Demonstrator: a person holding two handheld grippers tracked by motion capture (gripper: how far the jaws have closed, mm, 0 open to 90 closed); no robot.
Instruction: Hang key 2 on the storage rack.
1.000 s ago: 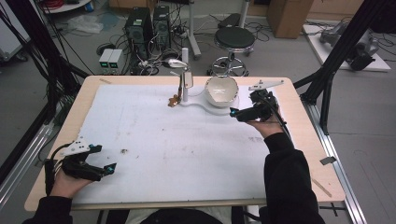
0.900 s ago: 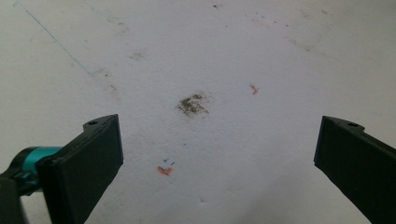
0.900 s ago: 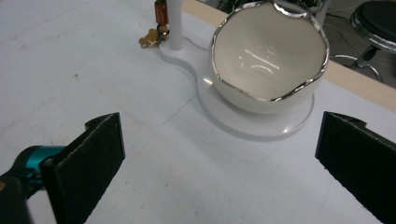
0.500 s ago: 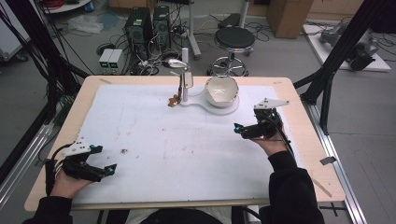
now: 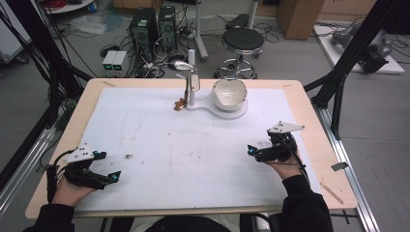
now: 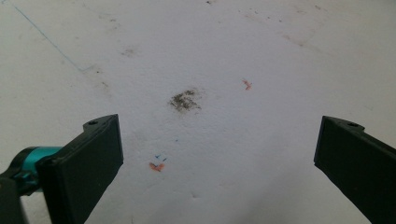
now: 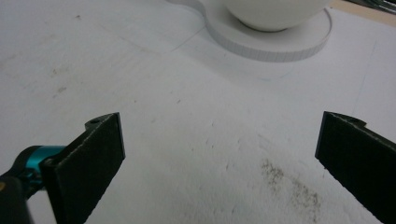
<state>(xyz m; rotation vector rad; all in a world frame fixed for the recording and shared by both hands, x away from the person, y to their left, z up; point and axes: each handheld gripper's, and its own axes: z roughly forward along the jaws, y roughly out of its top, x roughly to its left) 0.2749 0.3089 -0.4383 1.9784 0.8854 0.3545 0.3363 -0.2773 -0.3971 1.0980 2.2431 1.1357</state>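
Observation:
A white bowl [image 5: 229,92] sits on a flat white base [image 5: 212,108] at the far middle of the table; the right gripper view has the bowl [image 7: 275,9] and its base [image 7: 280,42] at the top. A thin post [image 5: 191,89] stands on the base's left end, with a small brown thing [image 5: 180,104] at its foot. My right gripper [image 5: 252,152] is low over the sheet at the right, open and holding nothing [image 7: 219,154]. My left gripper [image 5: 107,166] rests near the front left corner, open and holding nothing [image 6: 219,154].
A white sheet [image 5: 193,145] covers the wooden table [image 5: 314,121]. A dark smudge [image 6: 185,99] and orange flecks [image 6: 156,166] mark the sheet ahead of the left gripper. Another smudge [image 7: 289,184] lies between the right jaws. Black frame posts [image 5: 348,63] stand at the right.
My right gripper has drawn back from beside the bowl toward the front right of the table. The left gripper has stayed where it was.

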